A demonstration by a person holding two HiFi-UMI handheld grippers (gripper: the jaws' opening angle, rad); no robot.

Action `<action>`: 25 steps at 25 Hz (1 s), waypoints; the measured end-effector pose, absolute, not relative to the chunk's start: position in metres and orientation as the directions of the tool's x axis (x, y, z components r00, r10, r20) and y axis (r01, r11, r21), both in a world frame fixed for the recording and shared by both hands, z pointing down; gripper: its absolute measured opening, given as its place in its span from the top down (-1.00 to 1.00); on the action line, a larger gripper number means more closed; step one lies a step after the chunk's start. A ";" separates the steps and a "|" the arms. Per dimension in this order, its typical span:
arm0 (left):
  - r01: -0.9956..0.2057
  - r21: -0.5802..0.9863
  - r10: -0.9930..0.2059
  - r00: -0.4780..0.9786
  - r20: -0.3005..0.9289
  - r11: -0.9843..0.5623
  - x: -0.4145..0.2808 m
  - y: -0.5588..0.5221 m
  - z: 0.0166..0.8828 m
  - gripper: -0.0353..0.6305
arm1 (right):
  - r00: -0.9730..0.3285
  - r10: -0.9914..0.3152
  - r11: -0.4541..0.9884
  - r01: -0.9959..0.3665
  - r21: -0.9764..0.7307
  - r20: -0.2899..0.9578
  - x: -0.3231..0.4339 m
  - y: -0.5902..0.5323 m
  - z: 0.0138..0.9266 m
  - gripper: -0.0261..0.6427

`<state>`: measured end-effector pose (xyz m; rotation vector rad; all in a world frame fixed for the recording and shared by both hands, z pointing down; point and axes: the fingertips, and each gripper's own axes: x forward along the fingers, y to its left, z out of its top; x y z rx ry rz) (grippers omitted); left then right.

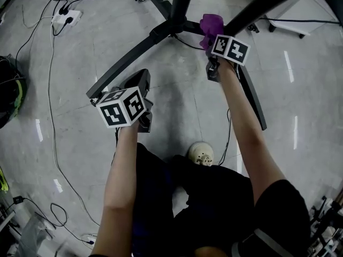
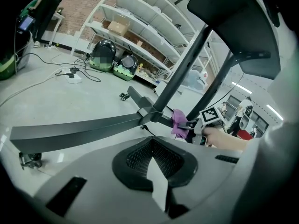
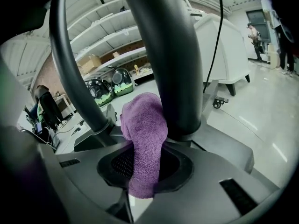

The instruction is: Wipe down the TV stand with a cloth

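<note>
**Cloth (image 1: 212, 24) pinched by R tongs (image 1: 210, 40) at hub of TV stand (image 1: 172, 24); L tongs (image 1: 141, 84) empty.**
R jaws were seen clamped on the cloth's lower end, w/ the rest bunched ahead of them and laid against the foot of the post (image 3: 175, 55), just beside where the legs meet. L jaws were pressed together w/ nothing between, held near the front-left leg (image 2: 79, 129) but apart from it. That leg's long axis was laid from the hub out toward the L tongs, approx. crosswise to the R tongs' aim. The hub end was nearer the R tongs. A stroke along the leg, away from the post, was judged the likely next need.
</note>
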<state>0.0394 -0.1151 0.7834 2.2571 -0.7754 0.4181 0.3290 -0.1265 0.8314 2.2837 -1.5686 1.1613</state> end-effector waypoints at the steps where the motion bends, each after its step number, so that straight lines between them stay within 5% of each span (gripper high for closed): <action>1: -0.635 0.517 -0.407 0.769 0.492 -0.575 0.041 -0.114 0.783 0.88 | 0.158 -0.739 -0.448 -0.841 -0.302 0.655 0.330 -0.125 0.831 0.66; 25: -0.561 0.532 -0.340 0.820 0.461 -0.633 0.074 -0.085 0.769 0.87 | 0.178 -0.706 -0.459 -0.852 -0.251 0.686 0.341 -0.058 0.818 0.66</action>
